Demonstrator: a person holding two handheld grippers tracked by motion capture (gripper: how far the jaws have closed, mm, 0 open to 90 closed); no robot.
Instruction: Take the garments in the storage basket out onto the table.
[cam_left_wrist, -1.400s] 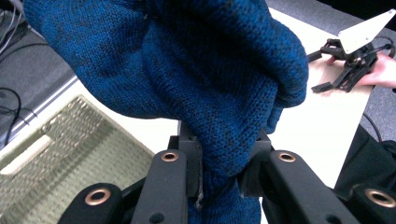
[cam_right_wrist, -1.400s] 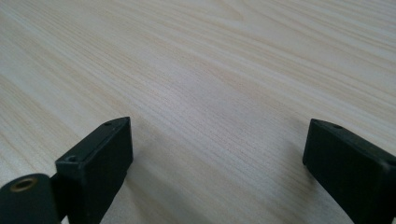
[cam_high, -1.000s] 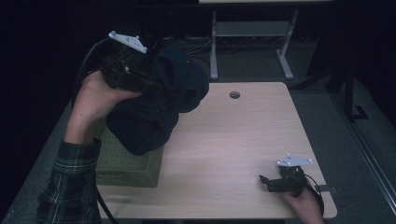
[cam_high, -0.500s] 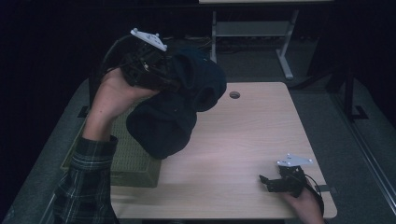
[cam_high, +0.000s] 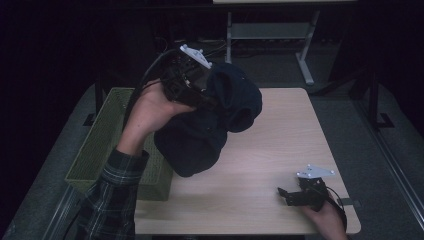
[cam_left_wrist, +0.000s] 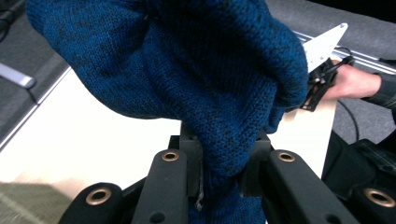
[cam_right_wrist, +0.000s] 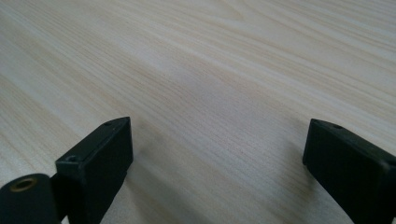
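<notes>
A dark blue knitted garment (cam_high: 210, 125) hangs bunched in the air above the left half of the wooden table (cam_high: 280, 150). My left gripper (cam_high: 202, 97) holds it up from the upper left. In the left gripper view the knit (cam_left_wrist: 205, 79) is pinched between the two black jaws, my left gripper (cam_left_wrist: 222, 163) shut on a fold. My right gripper (cam_high: 286, 196) rests low at the table's front right corner in a hand. Its jaws stand wide apart in the right gripper view (cam_right_wrist: 217, 149), with only bare wood between them.
A green mesh basket (cam_high: 100, 145) stands at the table's left edge, partly under the left forearm in a plaid sleeve (cam_high: 112, 200). A small dark round hole sits near the table's far edge, behind the garment. A desk frame (cam_high: 270, 35) stands beyond the table.
My left hand has carried the garment to the right and forward, away from the basket and further over the table. The right gripper has stayed where it was.
</notes>
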